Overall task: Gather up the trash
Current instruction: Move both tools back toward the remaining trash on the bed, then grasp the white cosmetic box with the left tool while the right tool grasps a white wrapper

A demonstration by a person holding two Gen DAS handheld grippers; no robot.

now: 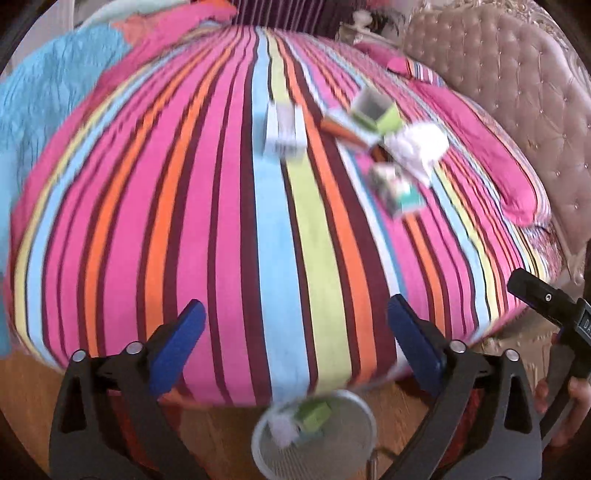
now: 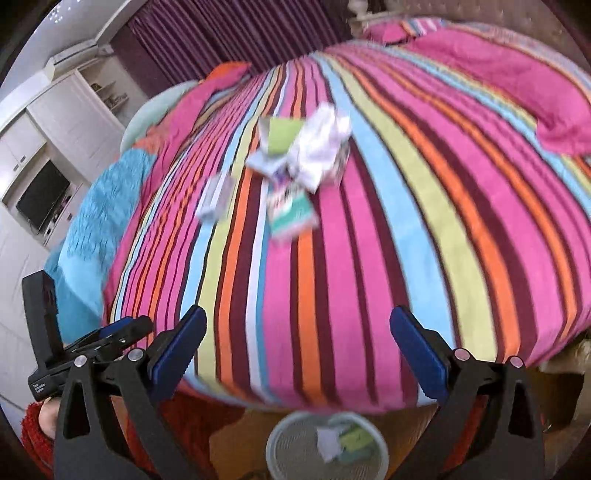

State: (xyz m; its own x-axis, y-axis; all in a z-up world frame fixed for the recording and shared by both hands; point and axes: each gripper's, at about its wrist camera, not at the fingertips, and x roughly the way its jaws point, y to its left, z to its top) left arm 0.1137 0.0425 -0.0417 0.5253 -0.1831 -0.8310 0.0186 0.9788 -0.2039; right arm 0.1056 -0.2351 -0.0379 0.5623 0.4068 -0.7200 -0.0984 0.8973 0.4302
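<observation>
A bed (image 1: 207, 206) fills both views, covered in a soft cloth of long stripes: pink, orange, pale blue, lime, white and dark maroon. A crinkled blue blanket (image 1: 48, 96) lies bunched at its far left side, and a plain pink pillow (image 1: 491, 147) lies along the right, beside a tufted, buttoned beige headboard (image 1: 517, 92).

The trash sits in a loose cluster on the middle of the bed. It includes a small white carton (image 1: 282, 134) on its own to the left, a lime-green open box (image 1: 376, 114), a crumpled white paper wad (image 1: 419, 146) touching the box, and a teal and white box (image 1: 397, 190) just in front of the wad. The frames are motion-blurred, so any print on the boxes cannot be read.

On the wooden floor at the foot of the bed stands a round white mesh bin (image 1: 314, 435). It already holds a white paper scrap (image 1: 282, 428) and a lime-green box (image 1: 314, 415).

The left gripper (image 1: 295, 332) hangs over the near edge of the bed, its blue-padded black fingers spread wide and holding nothing. The right gripper (image 2: 297, 339) hangs likewise, spread wide and empty. Each view catches the other gripper at its edge. Purple curtains (image 2: 221, 33) and white cabinets (image 2: 55, 122) with a dark screen (image 2: 42, 195) stand beyond the bed.
</observation>
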